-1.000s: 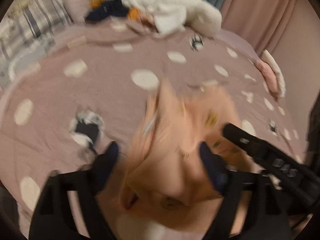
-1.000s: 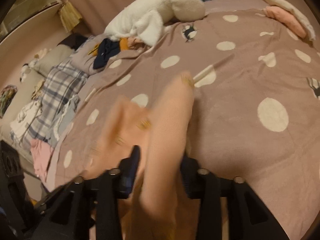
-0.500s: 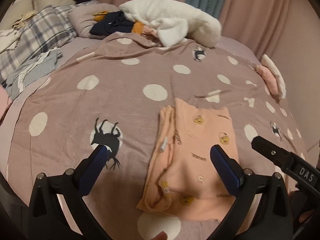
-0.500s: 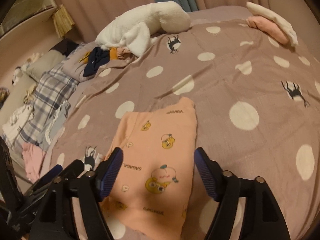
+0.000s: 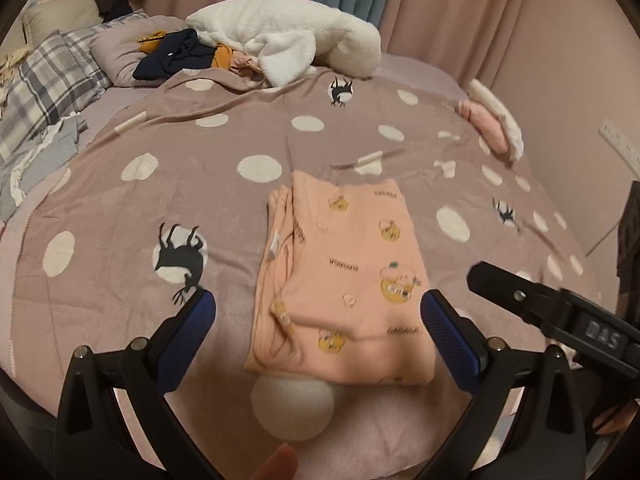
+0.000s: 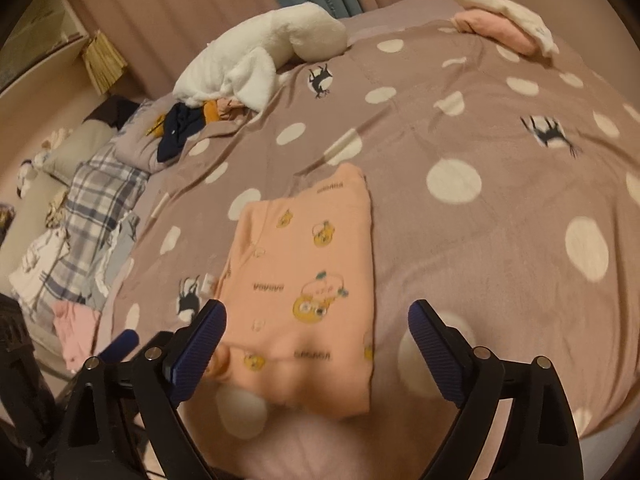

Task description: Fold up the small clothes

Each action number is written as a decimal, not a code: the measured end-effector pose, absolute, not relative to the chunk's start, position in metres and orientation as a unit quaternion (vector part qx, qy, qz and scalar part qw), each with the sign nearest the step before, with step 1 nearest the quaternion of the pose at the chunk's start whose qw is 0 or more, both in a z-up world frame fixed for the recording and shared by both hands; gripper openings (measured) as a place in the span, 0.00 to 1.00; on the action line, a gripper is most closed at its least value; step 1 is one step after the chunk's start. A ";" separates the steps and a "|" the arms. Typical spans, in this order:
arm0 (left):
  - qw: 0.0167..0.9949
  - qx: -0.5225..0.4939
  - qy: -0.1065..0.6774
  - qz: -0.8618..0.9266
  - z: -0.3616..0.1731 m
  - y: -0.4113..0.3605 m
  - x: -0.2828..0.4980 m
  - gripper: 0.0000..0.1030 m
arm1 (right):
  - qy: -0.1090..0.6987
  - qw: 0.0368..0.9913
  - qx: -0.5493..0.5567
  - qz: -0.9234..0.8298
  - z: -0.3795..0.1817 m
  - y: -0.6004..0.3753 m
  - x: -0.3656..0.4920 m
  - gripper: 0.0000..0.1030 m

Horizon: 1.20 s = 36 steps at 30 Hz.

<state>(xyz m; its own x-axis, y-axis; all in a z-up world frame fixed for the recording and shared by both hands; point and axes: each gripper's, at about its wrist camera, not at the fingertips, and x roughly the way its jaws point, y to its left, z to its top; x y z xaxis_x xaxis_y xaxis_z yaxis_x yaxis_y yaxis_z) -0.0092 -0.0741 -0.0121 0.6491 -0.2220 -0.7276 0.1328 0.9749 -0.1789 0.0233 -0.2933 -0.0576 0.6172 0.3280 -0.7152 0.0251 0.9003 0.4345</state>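
Note:
A small peach garment [image 5: 344, 280] with yellow cartoon prints lies folded into a rectangle on the mauve polka-dot blanket [image 5: 180, 184]. It also shows in the right wrist view [image 6: 304, 288]. My left gripper [image 5: 316, 320] is open and empty, held above the garment's near edge. My right gripper [image 6: 316, 332] is open and empty, also above the near edge. The right gripper's black body [image 5: 560, 316] shows at the right of the left wrist view. A left fingertip [image 6: 120, 342] shows at the lower left of the right wrist view.
A white fluffy blanket [image 5: 288, 40] and a heap of dark and orange clothes [image 5: 176, 56] lie at the far side. Folded pink and white clothes [image 5: 496, 124] sit at the far right edge. Plaid bedding [image 5: 44, 88] lies left. Curtains hang behind.
A second ago the garment was moving, blurred and held in my right gripper. Now it lies flat and folded, both grippers are open, and both have pulled back from it.

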 end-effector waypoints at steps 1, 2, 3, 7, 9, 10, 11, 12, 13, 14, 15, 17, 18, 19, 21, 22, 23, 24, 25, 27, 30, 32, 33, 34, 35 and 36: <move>0.908 -0.046 0.407 -0.093 -0.013 -0.076 -0.012 1.00 | 0.431 0.873 0.211 0.090 -0.060 -0.293 0.020 0.92; 0.908 -0.040 0.406 -0.089 -0.014 -0.076 -0.014 1.00 | 0.433 0.871 0.213 0.091 -0.061 -0.293 0.019 0.94; 0.909 -0.033 0.407 -0.086 -0.015 -0.078 -0.016 1.00 | 0.437 0.869 0.213 0.090 -0.063 -0.293 0.017 0.95; 0.907 -0.034 0.412 -0.075 -0.023 -0.079 -0.021 1.00 | 0.443 0.870 0.206 0.069 -0.066 -0.293 0.010 0.96; 0.909 -0.036 0.410 -0.071 -0.025 -0.079 -0.025 1.00 | 0.441 0.872 0.204 0.063 -0.066 -0.294 0.005 0.96; 0.908 -0.037 0.411 -0.071 -0.026 -0.080 -0.026 1.00 | 0.442 0.872 0.203 0.063 -0.066 -0.294 0.004 0.96; 0.906 -0.037 0.415 -0.073 -0.028 -0.080 -0.026 1.00 | 0.443 0.872 0.200 0.064 -0.067 -0.294 0.001 0.96; 0.906 -0.036 0.416 -0.073 -0.028 -0.081 -0.027 1.00 | 0.443 0.872 0.200 0.063 -0.068 -0.295 -0.001 0.96; 0.906 -0.033 0.416 -0.071 -0.028 -0.082 -0.028 1.00 | 0.443 0.872 0.200 0.061 -0.068 -0.295 -0.003 0.96; 0.907 -0.030 0.414 -0.066 -0.028 -0.083 -0.029 1.00 | 0.442 0.872 0.201 0.058 -0.069 -0.297 -0.004 0.96; 0.908 -0.027 0.413 -0.064 -0.027 -0.084 -0.030 1.00 | 0.443 0.872 0.203 0.055 -0.069 -0.298 -0.006 0.96; 0.910 -0.023 0.408 -0.064 -0.024 -0.085 -0.032 1.00 | 0.444 0.870 0.208 0.049 -0.070 -0.302 -0.008 0.96; 0.912 -0.025 0.405 -0.064 -0.024 -0.084 -0.033 1.00 | 0.443 0.870 0.210 0.046 -0.070 -0.302 -0.009 0.96; 0.913 -0.027 0.403 -0.063 -0.022 -0.083 -0.034 1.00 | 0.441 0.871 0.213 0.044 -0.070 -0.304 -0.011 0.96; 0.915 -0.033 0.398 -0.061 -0.020 -0.081 -0.036 1.00 | 0.440 0.871 0.217 0.038 -0.069 -0.306 -0.014 0.96; 0.916 -0.039 0.394 -0.061 -0.019 -0.079 -0.038 1.00 | 0.441 0.871 0.215 0.034 -0.069 -0.307 -0.015 0.96; 0.916 -0.044 0.393 -0.061 -0.018 -0.078 -0.039 1.00 | 0.442 0.871 0.213 0.031 -0.069 -0.307 -0.016 0.96; 0.917 -0.048 0.392 -0.060 -0.017 -0.076 -0.040 1.00 | 0.444 0.871 0.210 0.026 -0.069 -0.307 -0.016 0.96; 0.918 -0.050 0.390 -0.059 -0.016 -0.075 -0.040 1.00 | 0.444 0.871 0.208 0.022 -0.069 -0.308 -0.017 0.96; 0.919 -0.049 0.388 -0.056 -0.015 -0.075 -0.041 1.00 | 0.444 0.871 0.210 0.020 -0.070 -0.308 -0.018 0.96; 0.920 -0.045 0.386 -0.054 -0.014 -0.075 -0.042 1.00 | 0.445 0.870 0.210 0.025 -0.069 -0.307 -0.018 0.96; 0.920 -0.047 0.386 -0.056 -0.013 -0.075 -0.043 1.00 | 0.444 0.872 0.205 0.026 -0.068 -0.305 -0.019 0.96; 0.919 -0.049 0.386 -0.057 -0.013 -0.074 -0.043 1.00 | 0.444 0.872 0.203 0.027 -0.068 -0.304 -0.019 0.96; 0.919 -0.051 0.386 -0.059 -0.012 -0.074 -0.043 1.00 | 0.444 0.873 0.201 0.028 -0.067 -0.303 -0.019 0.96; 0.919 -0.052 0.386 -0.060 -0.012 -0.074 -0.043 1.00 | 0.444 0.873 0.199 0.031 -0.067 -0.302 -0.020 0.96; 0.919 -0.052 0.386 -0.058 -0.012 -0.073 -0.043 1.00 | 0.445 0.873 0.198 0.032 -0.067 -0.301 -0.019 0.96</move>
